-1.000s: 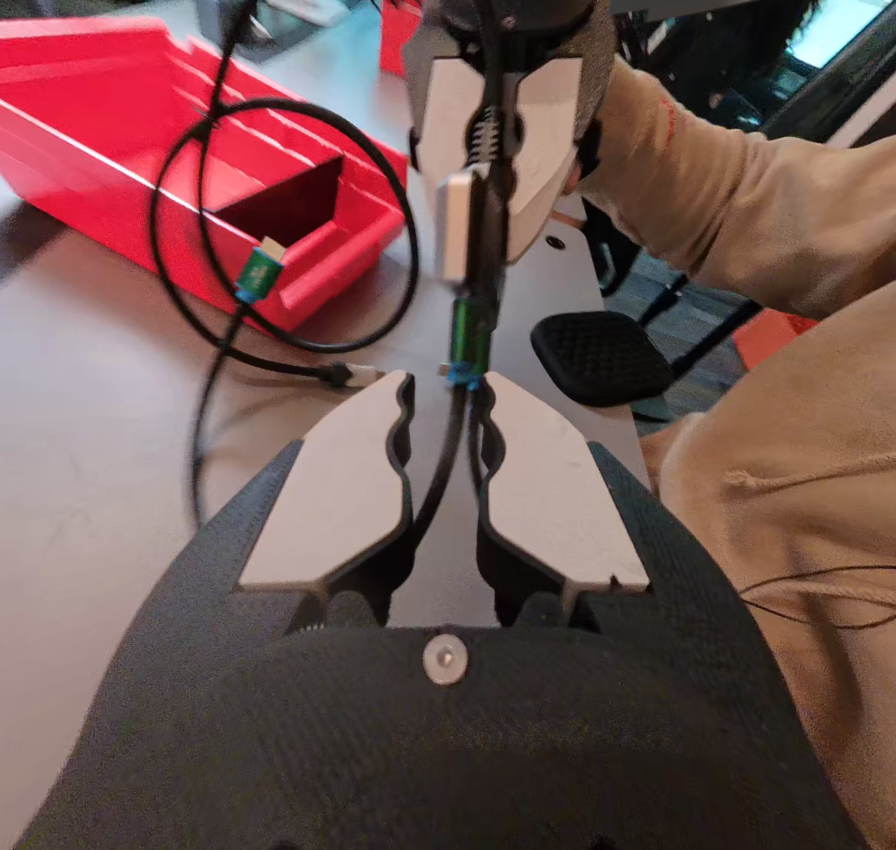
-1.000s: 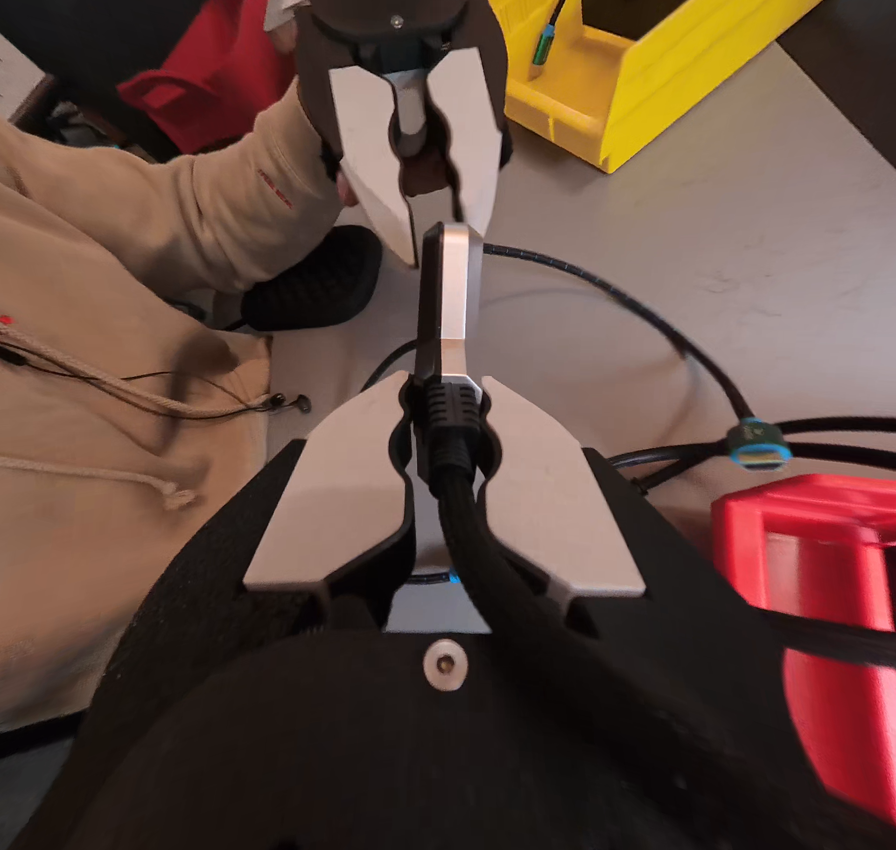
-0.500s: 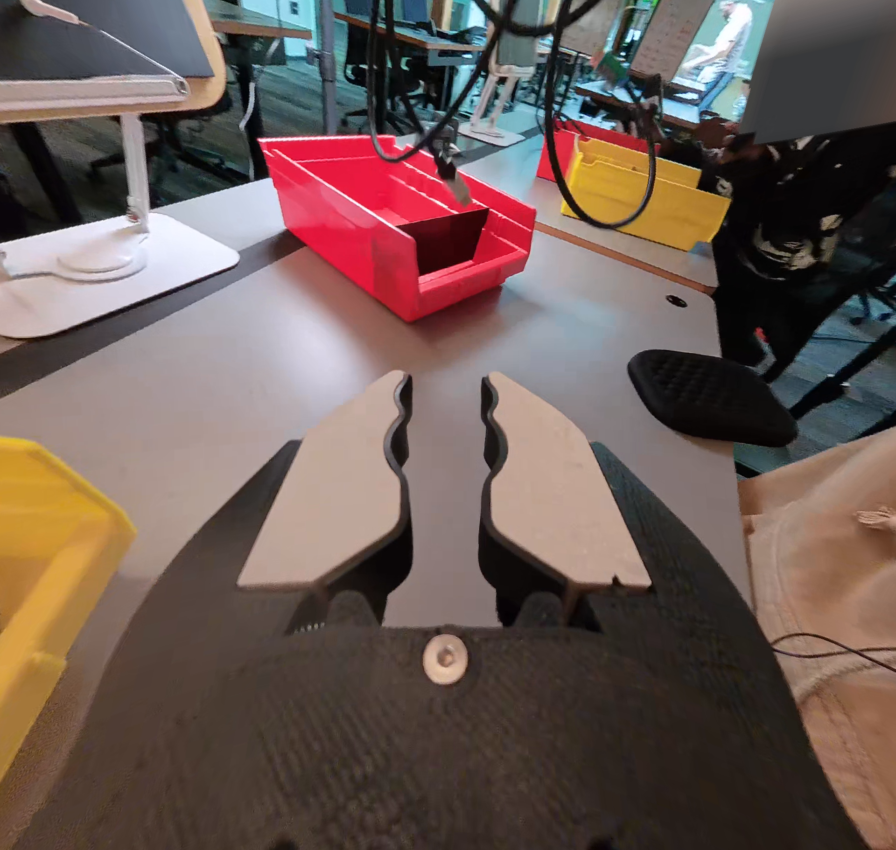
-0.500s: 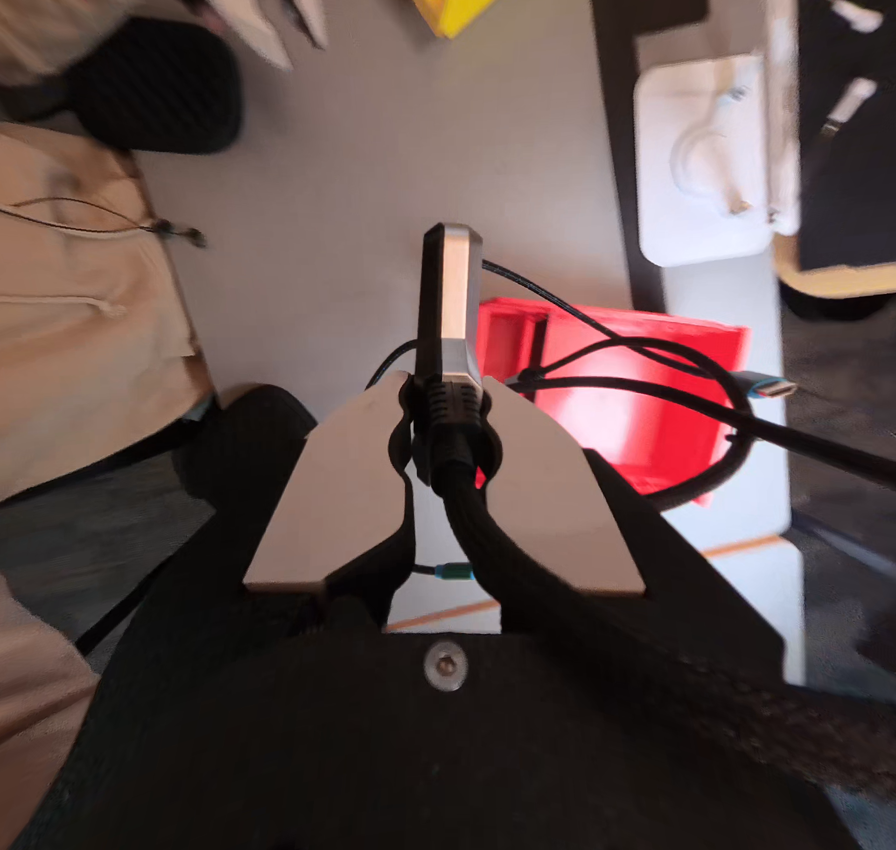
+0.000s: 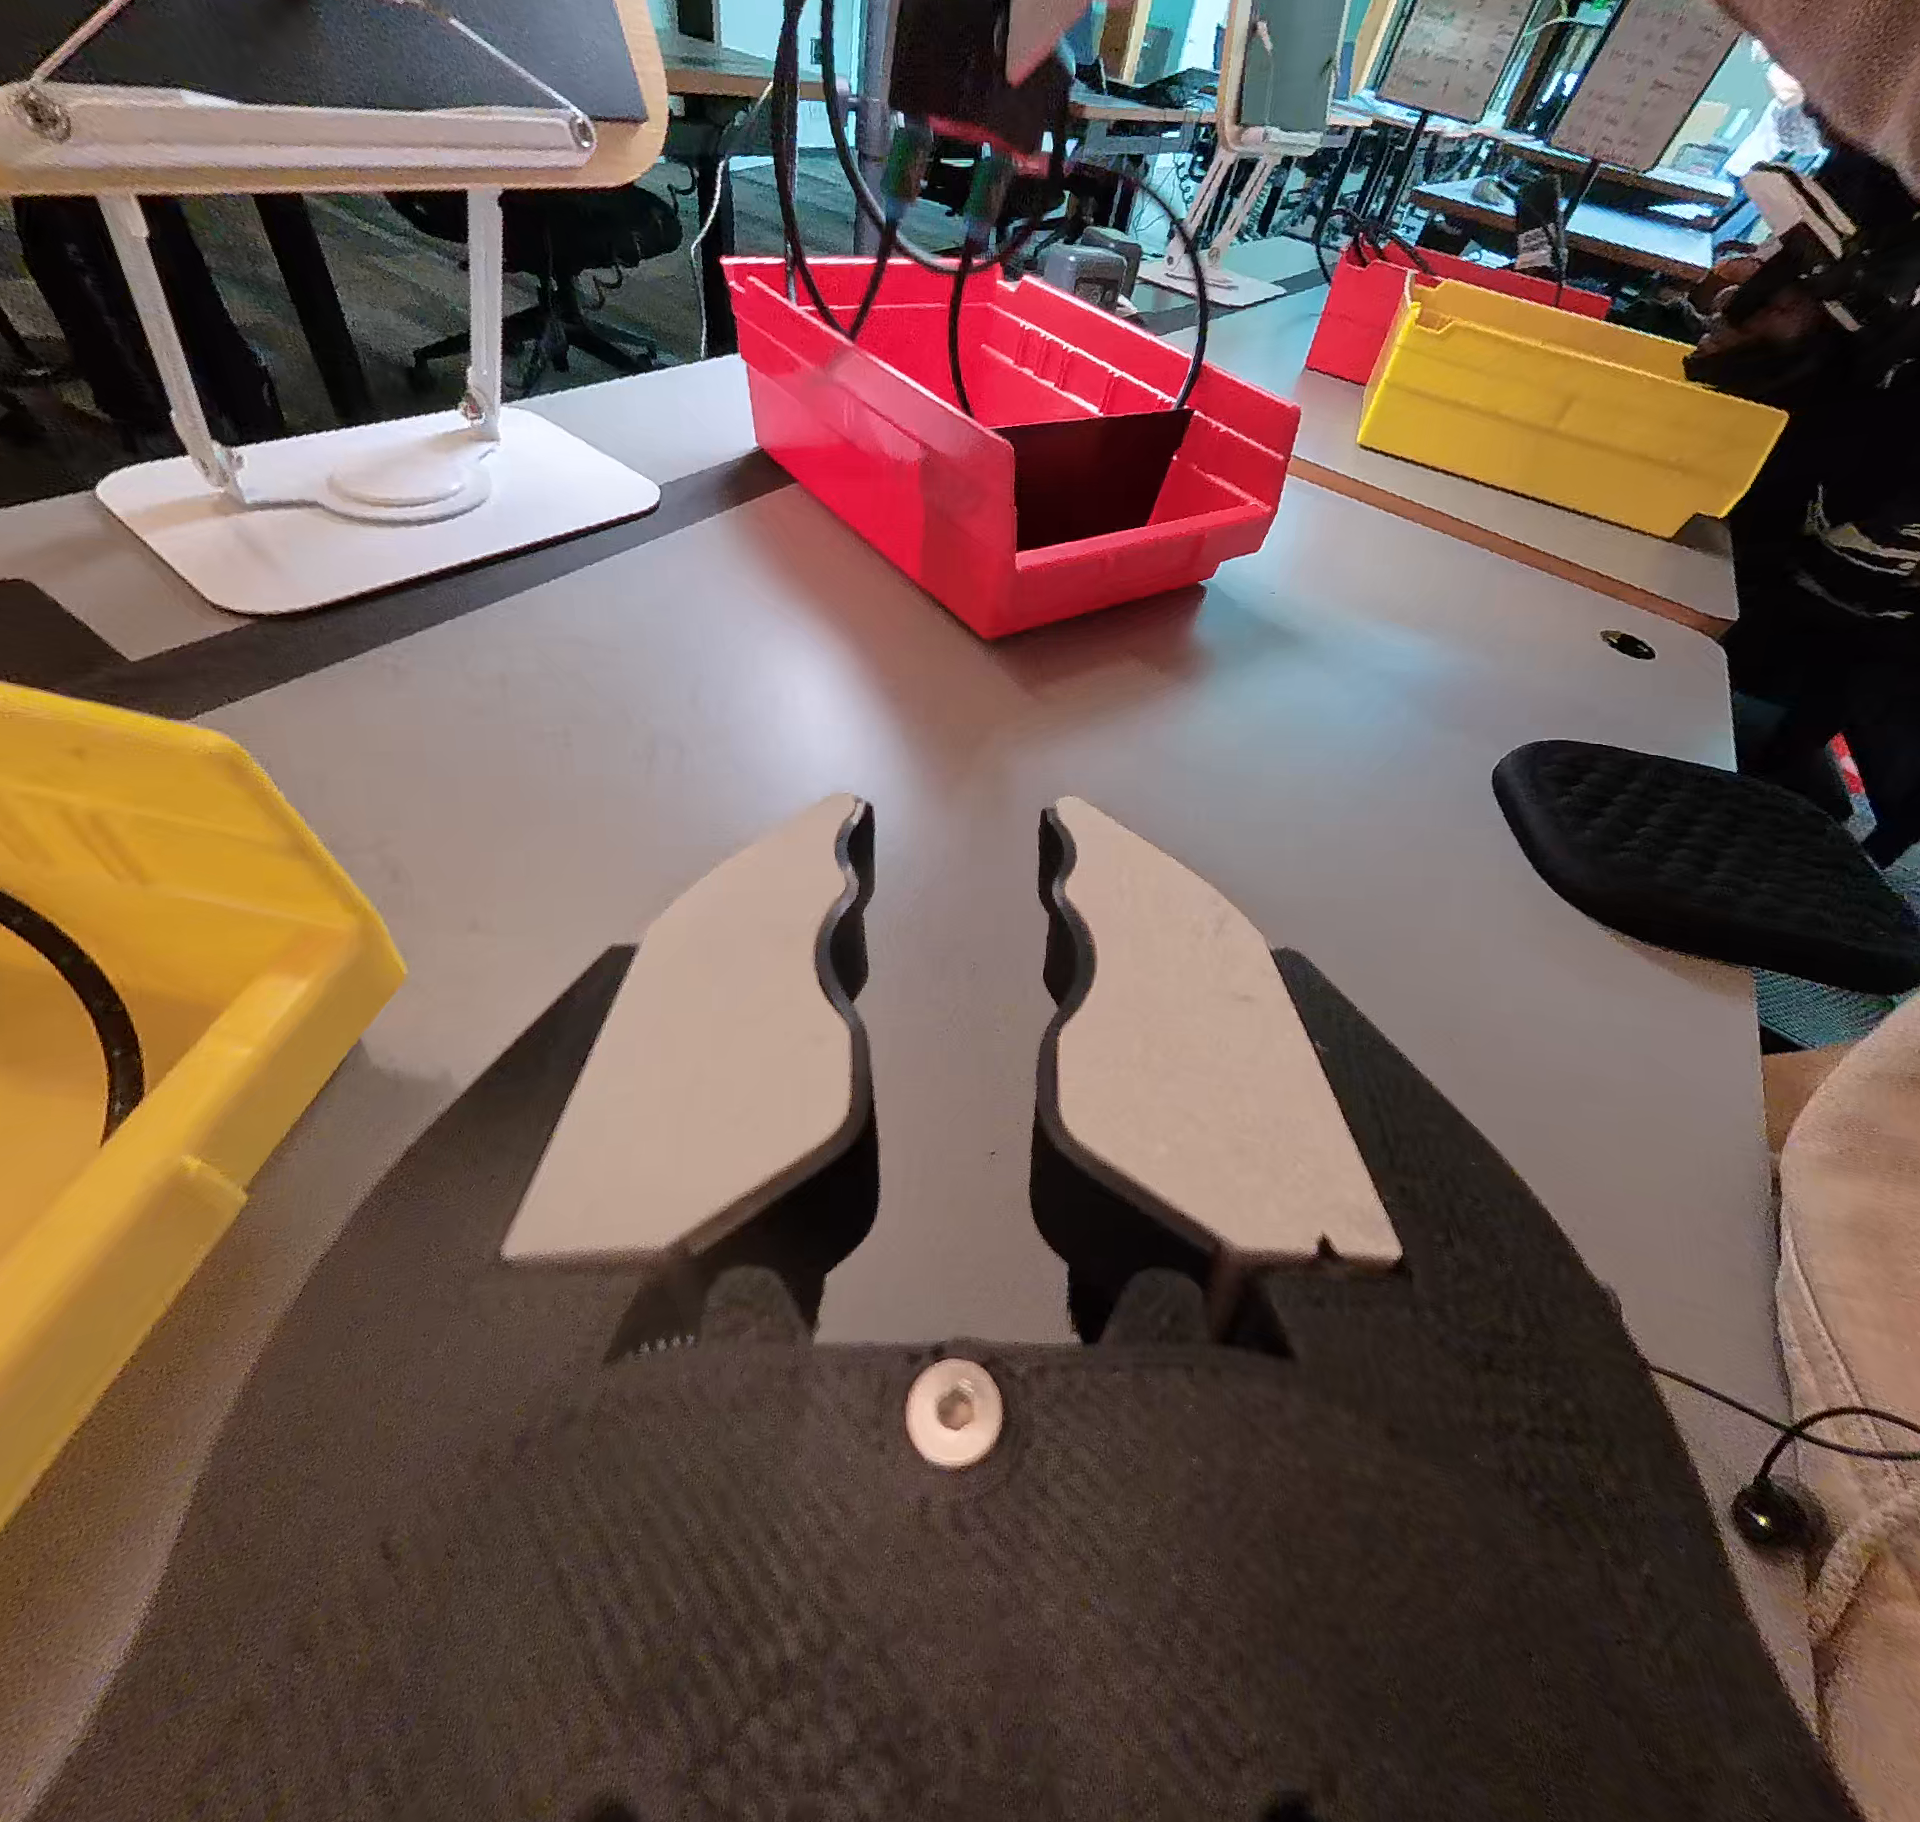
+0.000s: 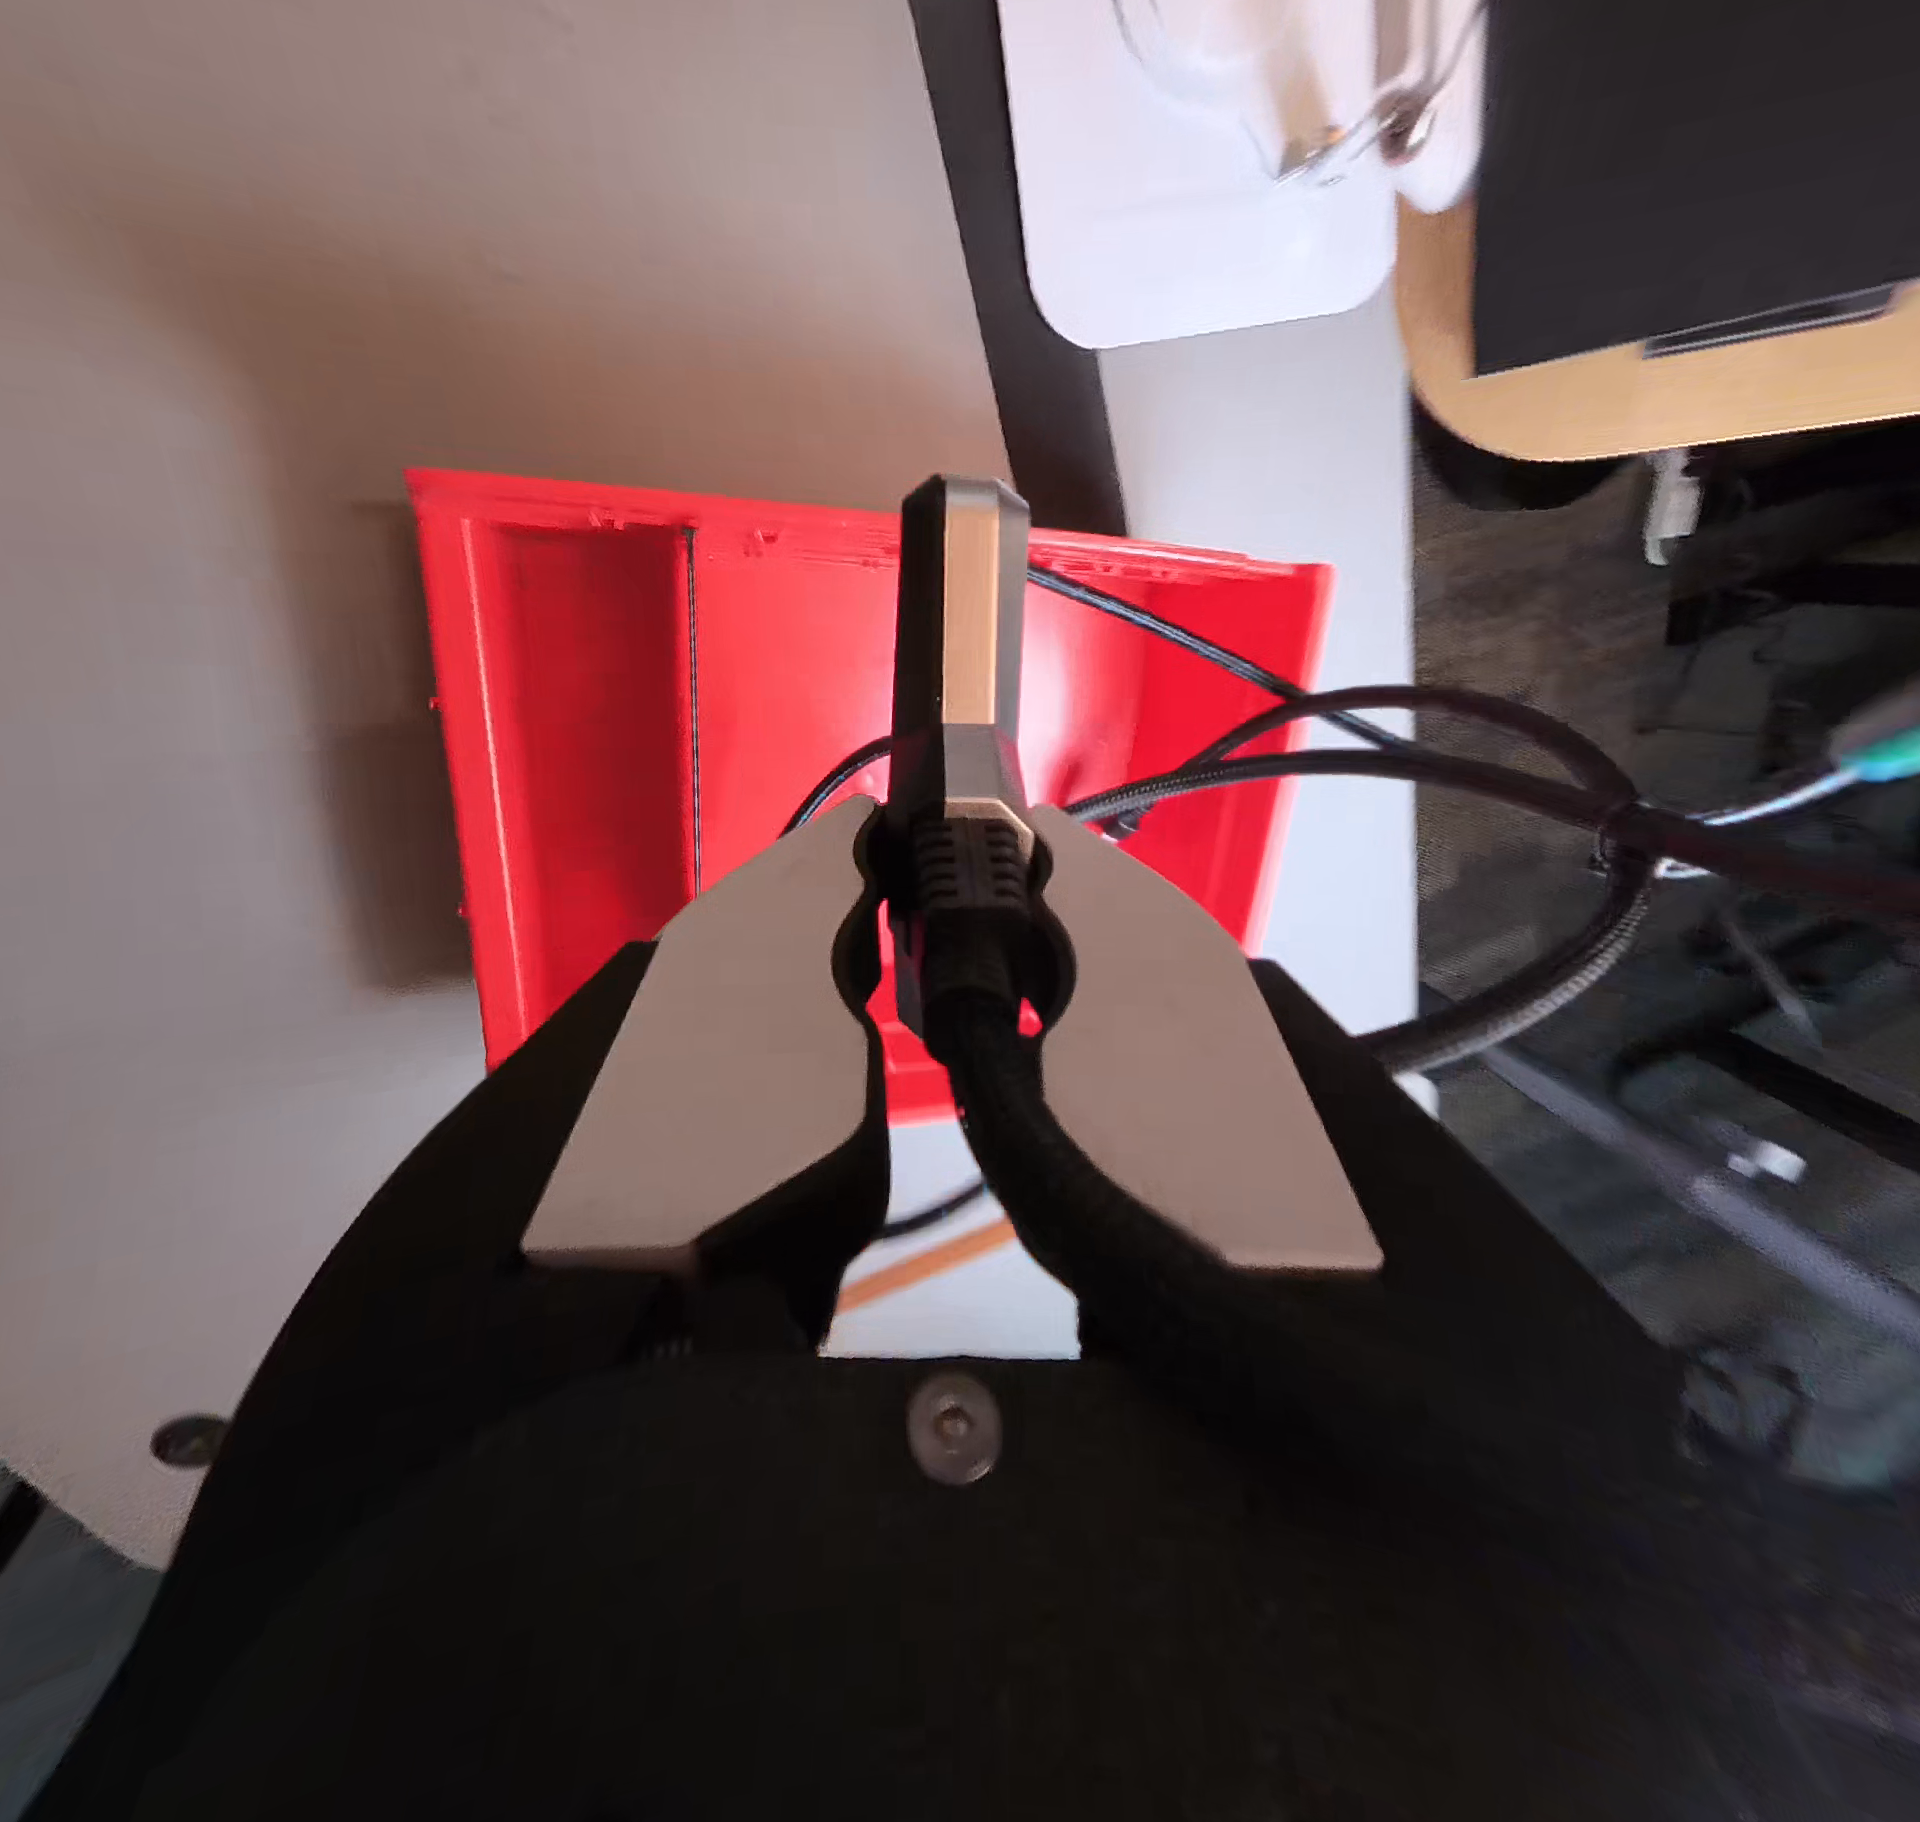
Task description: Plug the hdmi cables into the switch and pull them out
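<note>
My right tongs (image 6: 956,827) grip the switch (image 6: 961,619) above the red bin (image 6: 582,733), cables (image 6: 1351,723) dangling; my left tongs (image 5: 954,816) hover parted and empty over the tabletop (image 5: 623,733).

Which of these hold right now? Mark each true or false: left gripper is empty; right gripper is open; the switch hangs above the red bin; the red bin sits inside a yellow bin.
1. The left gripper is empty. True.
2. The right gripper is open. False: it is shut on the switch.
3. The switch hangs above the red bin. True; its cables dangle toward it.
4. The red bin sits inside a yellow bin. False: it stands on the table, apart from the yellow bin.
</note>
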`<action>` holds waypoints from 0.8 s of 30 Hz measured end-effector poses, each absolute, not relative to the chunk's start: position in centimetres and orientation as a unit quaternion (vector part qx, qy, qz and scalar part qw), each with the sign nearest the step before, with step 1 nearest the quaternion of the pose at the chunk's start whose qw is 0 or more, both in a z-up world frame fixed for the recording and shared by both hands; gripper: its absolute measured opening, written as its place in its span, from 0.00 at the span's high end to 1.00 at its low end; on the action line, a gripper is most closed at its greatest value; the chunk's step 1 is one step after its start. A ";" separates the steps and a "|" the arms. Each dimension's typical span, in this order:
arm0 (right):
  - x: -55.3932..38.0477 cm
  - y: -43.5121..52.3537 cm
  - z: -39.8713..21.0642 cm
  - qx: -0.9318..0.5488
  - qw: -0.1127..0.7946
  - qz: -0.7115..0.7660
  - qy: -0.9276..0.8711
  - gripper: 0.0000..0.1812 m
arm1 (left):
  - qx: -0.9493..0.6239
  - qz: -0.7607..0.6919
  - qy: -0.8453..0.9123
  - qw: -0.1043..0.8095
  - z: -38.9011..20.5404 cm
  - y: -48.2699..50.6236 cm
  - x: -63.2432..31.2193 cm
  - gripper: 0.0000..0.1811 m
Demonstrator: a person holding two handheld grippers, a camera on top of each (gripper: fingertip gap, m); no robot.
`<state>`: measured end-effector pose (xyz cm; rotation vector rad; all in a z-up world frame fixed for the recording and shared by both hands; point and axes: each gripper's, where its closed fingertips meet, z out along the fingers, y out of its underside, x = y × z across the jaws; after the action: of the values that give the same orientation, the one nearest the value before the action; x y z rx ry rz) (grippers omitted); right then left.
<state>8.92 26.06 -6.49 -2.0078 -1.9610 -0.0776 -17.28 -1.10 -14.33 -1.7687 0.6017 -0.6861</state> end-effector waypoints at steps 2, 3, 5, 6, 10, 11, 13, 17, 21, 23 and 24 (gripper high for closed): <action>9.3 26.2 -9.8 -0.726 0.137 0.012 -0.674 0.88 | -0.749 -0.291 0.248 0.542 -14.7 -1.0 -17.6 0.83; 9.5 26.4 -11.2 -0.738 0.127 0.032 -0.662 0.88 | -0.750 -0.293 0.245 0.540 -14.9 -1.0 -17.7 0.83; 10.0 26.3 -13.4 -0.768 0.093 0.098 -0.626 0.88 | -0.752 -0.296 0.241 0.538 -15.2 -0.8 -17.8 0.83; 10.1 26.1 -14.1 -0.780 0.076 0.140 -0.606 0.87 | -0.753 -0.296 0.239 0.537 -15.4 -0.8 -17.9 0.83; 10.9 26.4 -15.2 -0.806 0.037 0.273 -0.524 0.87 | -0.759 -0.298 0.237 0.529 -16.1 -0.4 -18.0 0.83; 11.1 26.7 -15.5 -0.809 0.029 0.301 -0.503 0.86 | -0.760 -0.298 0.236 0.527 -16.3 -0.3 -18.0 0.83; 11.4 27.3 -16.3 -0.814 0.023 0.351 -0.461 0.86 | -0.763 -0.298 0.234 0.523 -16.7 -0.1 -18.0 0.83; 13.4 29.2 -19.1 -0.848 0.021 0.373 -0.375 0.82 | -0.770 -0.292 0.226 0.521 -17.1 0.1 -18.4 0.83; 16.7 30.6 -20.5 -0.896 0.057 0.268 -0.349 0.76 | -0.773 -0.283 0.217 0.525 -16.9 0.2 -19.0 0.82; 18.0 31.7 -19.3 -0.917 0.108 0.212 -0.320 0.73 | -0.774 -0.278 0.215 0.527 -16.7 0.4 -19.3 0.82; 18.4 31.9 -18.5 -0.922 0.130 0.204 -0.302 0.74 | -0.774 -0.275 0.215 0.529 -16.5 0.5 -19.5 0.82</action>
<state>18.40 31.87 -18.49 -2.6789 -0.8778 0.5940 -19.47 0.48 -16.52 -1.8486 0.5124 -0.6562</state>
